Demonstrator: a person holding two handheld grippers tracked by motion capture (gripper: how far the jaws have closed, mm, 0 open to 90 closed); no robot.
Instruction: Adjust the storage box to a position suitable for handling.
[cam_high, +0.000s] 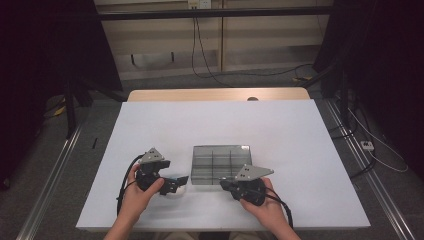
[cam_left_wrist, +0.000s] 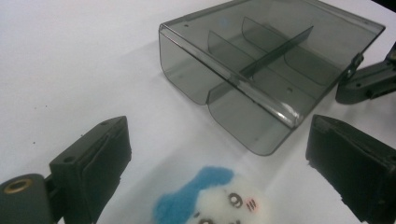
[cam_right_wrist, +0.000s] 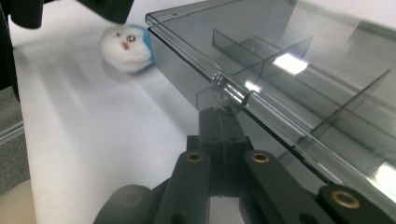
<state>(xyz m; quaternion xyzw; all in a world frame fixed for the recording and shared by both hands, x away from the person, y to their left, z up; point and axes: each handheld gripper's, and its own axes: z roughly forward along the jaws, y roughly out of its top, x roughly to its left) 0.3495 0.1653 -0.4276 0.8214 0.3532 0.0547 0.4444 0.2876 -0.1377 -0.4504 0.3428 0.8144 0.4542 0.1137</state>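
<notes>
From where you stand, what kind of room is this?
Probably a lab recording station: a white-topped table on a carpeted floor, loose cables along the wall, and a person's hand-held gripper at a smoky plastic box.

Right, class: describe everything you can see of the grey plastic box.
The box is smoky, see-through plastic, shallow and rectangular, with thin dividers splitting it into compartments that look empty. It lies flat on the white table. The right gripper is shut, its fingers at a clear latch on the front edge. A small white-and-blue plush toy sits beside it, apart.
</notes>
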